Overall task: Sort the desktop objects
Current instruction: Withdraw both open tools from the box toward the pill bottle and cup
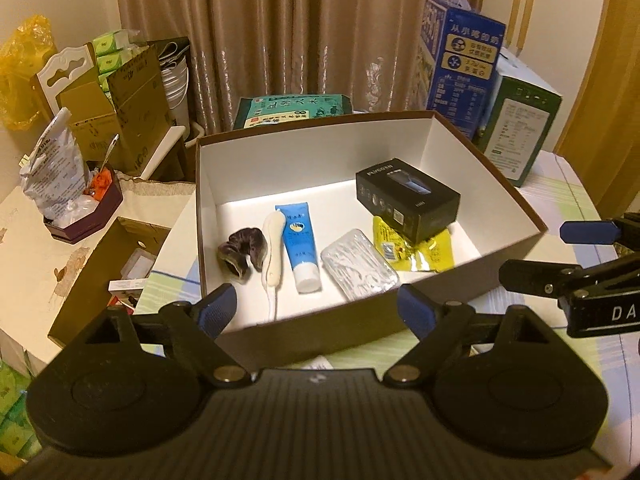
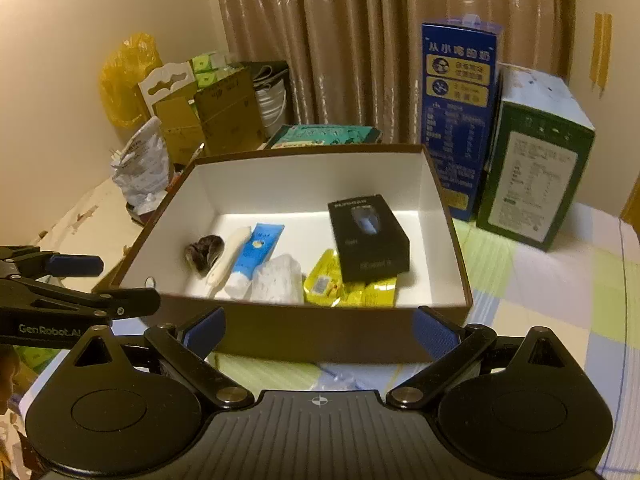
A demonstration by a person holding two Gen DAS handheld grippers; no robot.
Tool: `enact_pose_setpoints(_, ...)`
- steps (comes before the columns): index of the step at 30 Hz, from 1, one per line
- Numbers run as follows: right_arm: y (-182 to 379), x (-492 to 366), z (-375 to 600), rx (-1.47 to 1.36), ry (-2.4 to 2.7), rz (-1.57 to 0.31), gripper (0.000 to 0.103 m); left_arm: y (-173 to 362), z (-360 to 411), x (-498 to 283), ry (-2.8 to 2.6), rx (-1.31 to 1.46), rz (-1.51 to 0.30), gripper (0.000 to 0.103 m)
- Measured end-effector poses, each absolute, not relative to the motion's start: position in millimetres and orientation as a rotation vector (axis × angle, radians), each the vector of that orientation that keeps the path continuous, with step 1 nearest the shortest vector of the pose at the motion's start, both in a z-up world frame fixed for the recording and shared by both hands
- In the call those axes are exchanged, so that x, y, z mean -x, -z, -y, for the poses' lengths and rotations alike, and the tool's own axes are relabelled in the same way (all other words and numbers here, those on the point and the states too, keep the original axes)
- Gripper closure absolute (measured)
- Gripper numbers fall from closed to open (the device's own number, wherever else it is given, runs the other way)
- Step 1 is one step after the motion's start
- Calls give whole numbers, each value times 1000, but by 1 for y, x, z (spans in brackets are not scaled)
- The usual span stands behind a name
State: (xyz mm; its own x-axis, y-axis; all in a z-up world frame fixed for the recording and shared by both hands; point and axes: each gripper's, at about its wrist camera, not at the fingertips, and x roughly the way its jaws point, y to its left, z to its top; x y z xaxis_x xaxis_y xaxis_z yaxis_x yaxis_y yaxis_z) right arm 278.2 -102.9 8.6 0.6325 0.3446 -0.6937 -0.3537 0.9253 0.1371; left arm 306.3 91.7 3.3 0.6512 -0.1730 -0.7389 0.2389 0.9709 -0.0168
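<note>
A brown box [image 1: 516,196] with a white inside stands open on the table. In it lie a dark scrunchie [image 1: 240,254], a white handle-shaped item [image 1: 274,240], a blue tube [image 1: 298,244], a clear plastic pack [image 1: 360,268], yellow packets [image 1: 420,256] and a black carton [image 1: 408,200] resting partly on the packets. My left gripper [image 1: 318,308] is open just in front of the box's near wall, holding nothing. My right gripper [image 2: 319,332] is open and bare too, before the same wall [image 2: 320,336]. It shows at the right edge of the left wrist view.
A tall blue carton [image 1: 460,60] and a green carton [image 1: 520,128] stand behind the box at the right. Cardboard boxes [image 1: 120,100], a crumpled bag [image 1: 56,176] and a purple tin [image 1: 84,216] crowd the left. A checked cloth [image 2: 540,300] covers the table.
</note>
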Motion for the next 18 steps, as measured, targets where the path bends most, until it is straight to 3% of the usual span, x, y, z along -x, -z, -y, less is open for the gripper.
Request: enact_pose_setpoints(18, 16, -216, 125, 14, -363, -865, 6, 20, -101, -245, 292, -112, -890, 18)
